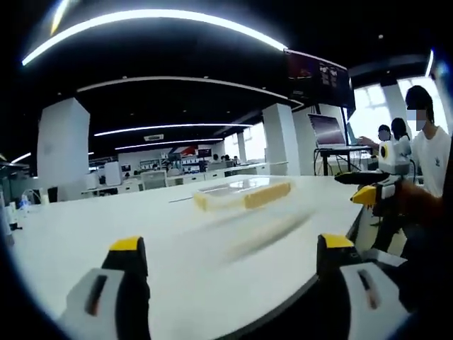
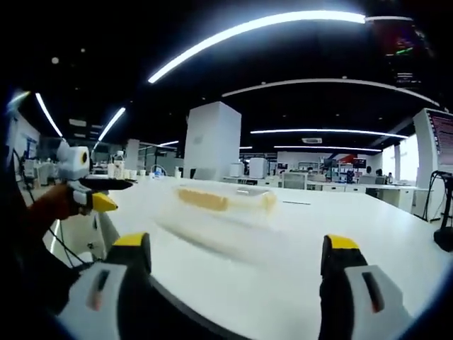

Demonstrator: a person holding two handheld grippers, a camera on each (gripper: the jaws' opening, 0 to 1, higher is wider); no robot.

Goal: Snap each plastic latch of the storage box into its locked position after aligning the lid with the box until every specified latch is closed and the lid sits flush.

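A clear storage box (image 1: 244, 194) with yellow latches lies on the white table (image 1: 106, 227), blurred by motion. The same box (image 2: 225, 199) sits mid-table in the right gripper view. My left gripper (image 1: 232, 258) is open, its yellow-tipped jaws wide apart, short of the box and holding nothing. My right gripper (image 2: 237, 258) is likewise open and empty, also well back from the box. The right gripper (image 1: 375, 185) comes into the left gripper view at the right, past the table's edge. The left gripper (image 2: 88, 188) shows at the left of the right gripper view, held by a hand.
The table's near edge (image 1: 333, 248) curves under my jaws. A laptop (image 1: 329, 132) on a stand and several people (image 1: 428, 152) are at the right. White pillars (image 2: 211, 142) and desks (image 2: 340, 183) fill the room behind.
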